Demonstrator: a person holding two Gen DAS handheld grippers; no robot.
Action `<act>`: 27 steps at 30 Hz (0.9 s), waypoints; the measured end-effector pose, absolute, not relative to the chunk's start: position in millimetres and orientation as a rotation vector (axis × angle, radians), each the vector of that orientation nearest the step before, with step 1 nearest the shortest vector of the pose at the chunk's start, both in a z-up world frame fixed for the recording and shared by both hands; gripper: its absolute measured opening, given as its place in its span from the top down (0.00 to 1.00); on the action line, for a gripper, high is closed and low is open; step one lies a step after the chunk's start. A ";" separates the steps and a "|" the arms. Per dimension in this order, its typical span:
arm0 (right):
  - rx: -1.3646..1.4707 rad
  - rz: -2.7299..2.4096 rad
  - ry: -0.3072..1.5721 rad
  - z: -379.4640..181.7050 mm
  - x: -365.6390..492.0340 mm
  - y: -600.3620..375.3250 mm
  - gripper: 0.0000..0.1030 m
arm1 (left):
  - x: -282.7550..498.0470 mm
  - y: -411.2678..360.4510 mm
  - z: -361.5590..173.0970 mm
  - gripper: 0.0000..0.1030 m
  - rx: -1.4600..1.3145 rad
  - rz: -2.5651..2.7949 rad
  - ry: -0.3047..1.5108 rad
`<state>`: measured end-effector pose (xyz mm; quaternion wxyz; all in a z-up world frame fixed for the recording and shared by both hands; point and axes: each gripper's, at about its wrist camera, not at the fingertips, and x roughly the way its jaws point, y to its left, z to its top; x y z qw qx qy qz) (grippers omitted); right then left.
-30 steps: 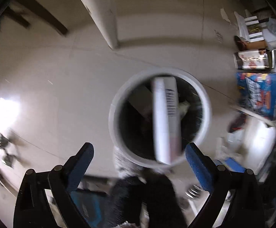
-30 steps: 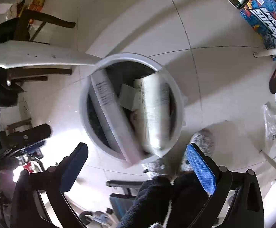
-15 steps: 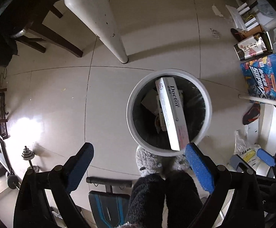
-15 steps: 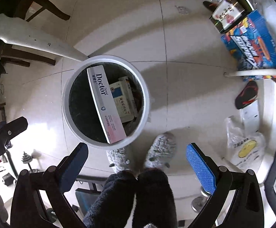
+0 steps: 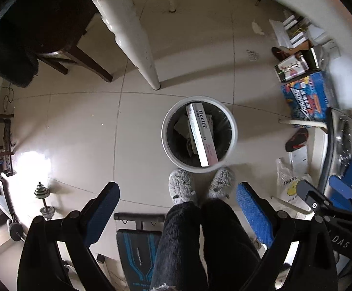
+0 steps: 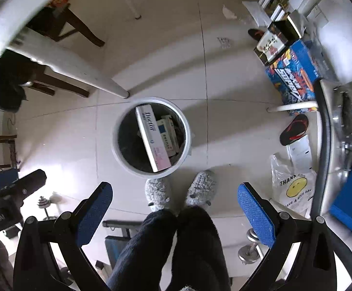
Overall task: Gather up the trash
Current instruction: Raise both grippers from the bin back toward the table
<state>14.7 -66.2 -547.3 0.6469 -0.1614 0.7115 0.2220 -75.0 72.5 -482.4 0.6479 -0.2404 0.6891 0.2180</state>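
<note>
A white round trash bin [image 5: 234,133] with a dark liner stands on the tiled floor far below, also in the right wrist view [image 6: 117,152]. Inside lie a long white "Doctor" box [image 5: 201,135] [image 6: 152,137] and a smaller blue-and-white box [image 6: 167,133]. My left gripper [image 5: 178,215] is open and empty, high above the bin. My right gripper [image 6: 174,214] is open and empty too, and it shows at the right edge of the left wrist view [image 5: 326,194].
The person's grey slippers [image 5: 182,189] and dark trousers stand just before the bin. A white table leg [image 5: 137,48] and a dark chair [image 5: 54,48] are behind-left. Boxes [image 5: 306,97], a sandal [image 6: 294,128] and a smiley plastic bag [image 6: 294,189] lie right. Dumbbells [image 5: 45,201] lie left.
Both grippers rose well away from the bin, which now looks smaller. The two boxes, falling and blurred a second ago, lie still inside the bin.
</note>
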 end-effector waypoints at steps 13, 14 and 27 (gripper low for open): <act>-0.202 0.559 1.561 -350.2 16.6 -62.2 0.00 | -59.4 93.2 -308.4 0.04 -0.495 0.508 1.375; -0.178 0.563 1.545 -337.7 20.7 -60.9 0.00 | -49.6 97.4 -294.6 0.04 -0.485 0.515 1.337; -0.019 0.489 1.405 -251.9 242.6 -64.2 0.00 | 172.9 122.9 -235.7 0.00 -0.362 0.577 1.194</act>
